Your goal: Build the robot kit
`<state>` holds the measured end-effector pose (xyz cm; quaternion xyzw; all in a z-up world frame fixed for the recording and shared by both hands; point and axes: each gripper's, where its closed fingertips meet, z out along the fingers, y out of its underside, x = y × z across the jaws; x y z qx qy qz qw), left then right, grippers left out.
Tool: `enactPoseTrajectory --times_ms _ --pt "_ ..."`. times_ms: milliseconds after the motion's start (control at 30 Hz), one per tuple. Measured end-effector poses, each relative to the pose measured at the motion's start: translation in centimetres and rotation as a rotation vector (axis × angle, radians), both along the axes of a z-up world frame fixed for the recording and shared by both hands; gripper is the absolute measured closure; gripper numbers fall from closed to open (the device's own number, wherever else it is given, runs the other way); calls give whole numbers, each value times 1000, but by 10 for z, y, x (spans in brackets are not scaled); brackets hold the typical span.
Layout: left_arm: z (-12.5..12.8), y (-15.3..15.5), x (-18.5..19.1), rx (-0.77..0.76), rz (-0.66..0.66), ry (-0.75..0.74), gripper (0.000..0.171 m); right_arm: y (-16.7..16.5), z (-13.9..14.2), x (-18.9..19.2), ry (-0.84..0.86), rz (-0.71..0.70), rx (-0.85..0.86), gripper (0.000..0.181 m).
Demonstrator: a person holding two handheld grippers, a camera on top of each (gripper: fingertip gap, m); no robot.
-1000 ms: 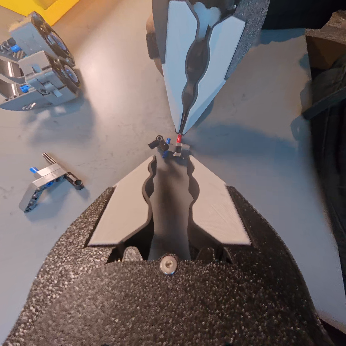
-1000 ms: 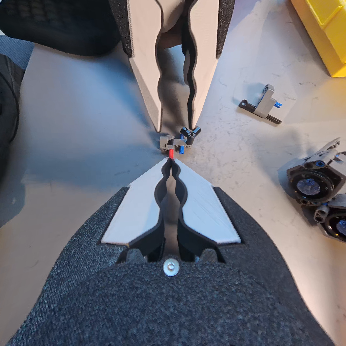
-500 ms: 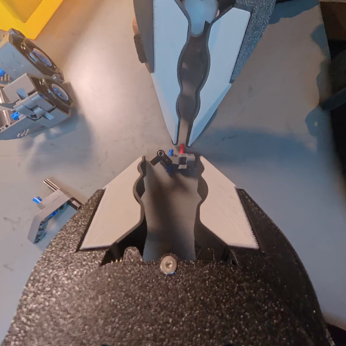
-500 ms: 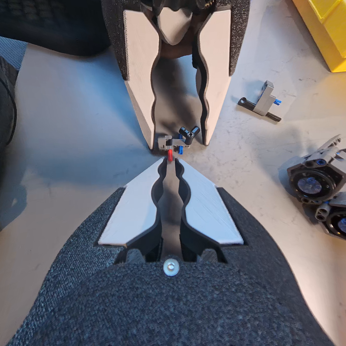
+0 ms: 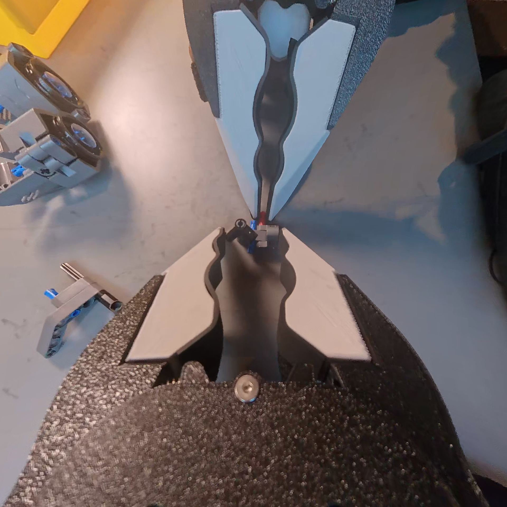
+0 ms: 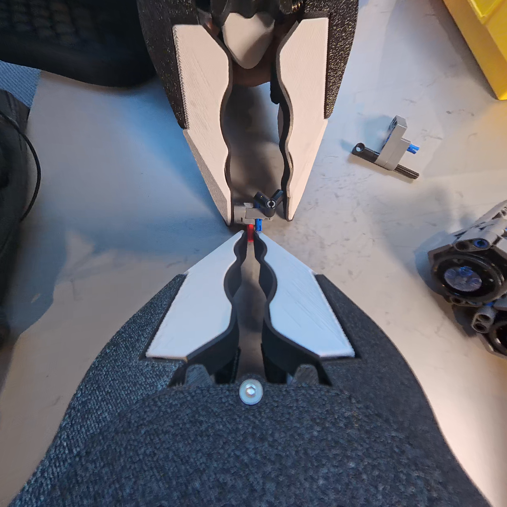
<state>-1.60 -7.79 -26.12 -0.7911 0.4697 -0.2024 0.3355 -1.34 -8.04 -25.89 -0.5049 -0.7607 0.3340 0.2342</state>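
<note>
Left wrist view, left to right: a glossy yellow bin (image 5: 33, 22) fills the far left corner, and near it sits a chunky grey block assembly with round black housings and blue lenses inside (image 5: 49, 142). Nearer on the left lies a grey angled bracket on a black ribbed axle with a blue pin (image 5: 68, 304), flat on the pale, scuffed tabletop (image 5: 153, 153). At centre, the left claw (image 5: 252, 233), pebbly black shell with smooth grey wavy-edged fingers, stands wide apart around the small brick piece (image 5: 260, 233): a grey block with a black three-armed connector on its left and a blue pin beneath. Its right finger looks to be against the grey block; the left one sits just beside the black connector, contact unclear. From the far side, the right claw (image 5: 263, 216) points in, its tips narrowed to a slim gap astride the red peg (image 5: 262, 215) that juts from the piece.

Right wrist view: dark fabric lies far left, then the right claw (image 6: 249, 234), woven-textured shell, white fingers nearly together, with the red peg (image 6: 250, 233) between the tips; whether they pinch it I cannot tell. Beyond it, the left claw (image 6: 258, 216) brackets the small brick piece (image 6: 255, 210). Farther right lie the bracket (image 6: 389, 151), the yellow bin (image 6: 482, 41) and the lens assembly (image 6: 466, 277).
</note>
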Motion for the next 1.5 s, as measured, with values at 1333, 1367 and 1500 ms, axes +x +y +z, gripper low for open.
enactPoseTrajectory --times_ms 1333,1367,1500 --pt "4 -36 5 -117 -27 -74 139 -13 3 18 -75 -322 -6 154" --pt "4 -35 4 -113 -22 -74 140 -13 2 18 -78 -272 11 150" --pt "2 -28 2 -61 2 -43 150 -6 3 17 -80 -54 60 147"
